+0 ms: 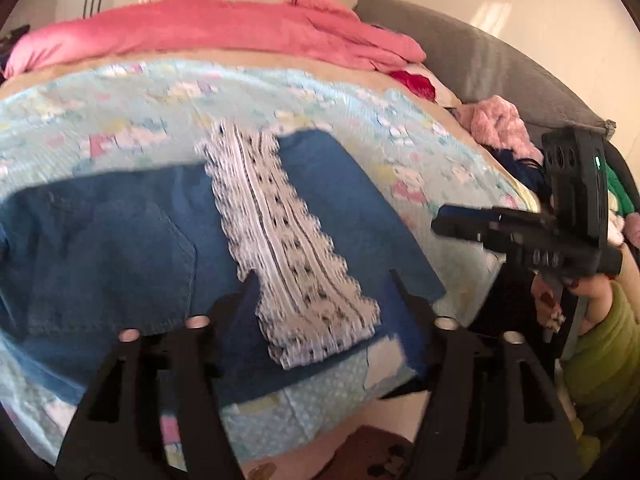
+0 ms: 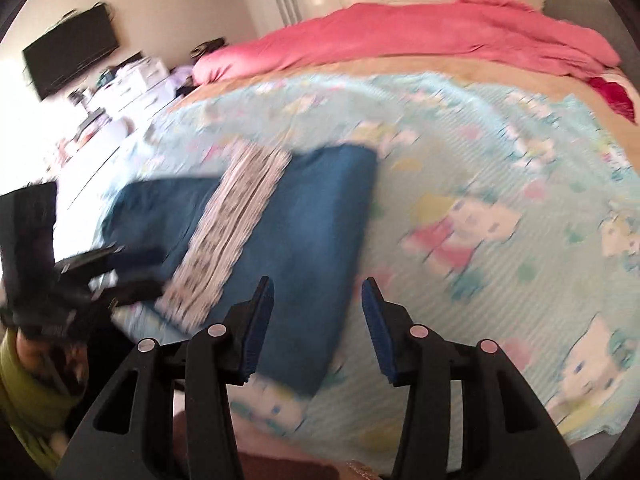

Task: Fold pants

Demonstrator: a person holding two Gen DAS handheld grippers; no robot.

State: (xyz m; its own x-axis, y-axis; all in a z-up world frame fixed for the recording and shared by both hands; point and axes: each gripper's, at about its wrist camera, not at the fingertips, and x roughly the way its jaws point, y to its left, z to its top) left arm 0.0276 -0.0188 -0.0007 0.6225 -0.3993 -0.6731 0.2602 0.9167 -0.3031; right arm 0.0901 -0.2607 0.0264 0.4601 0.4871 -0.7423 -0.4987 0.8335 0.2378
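Note:
Blue denim pants (image 1: 132, 240) lie flat on the light-blue cartoon sheet (image 1: 120, 100), folded over so a white lace cuff band (image 1: 288, 248) runs across them. In the right wrist view the pants (image 2: 304, 248) and lace band (image 2: 236, 216) lie left of centre. My left gripper (image 1: 324, 280) is open and empty, above the near edge of the pants with the lace end between its fingers. My right gripper (image 2: 318, 286) is open and empty, hovering over the pants' right edge. It also shows in the left wrist view (image 1: 460, 224) at the right; the left gripper shows in the right wrist view (image 2: 132, 268).
A pink duvet (image 1: 224, 28) is bunched along the far side of the bed. A grey headboard (image 1: 480, 60) and loose pink clothes (image 1: 500, 124) are at the right. A TV (image 2: 72, 48) and cluttered dresser (image 2: 128, 88) stand beyond the bed. The bed's near edge is just below the grippers.

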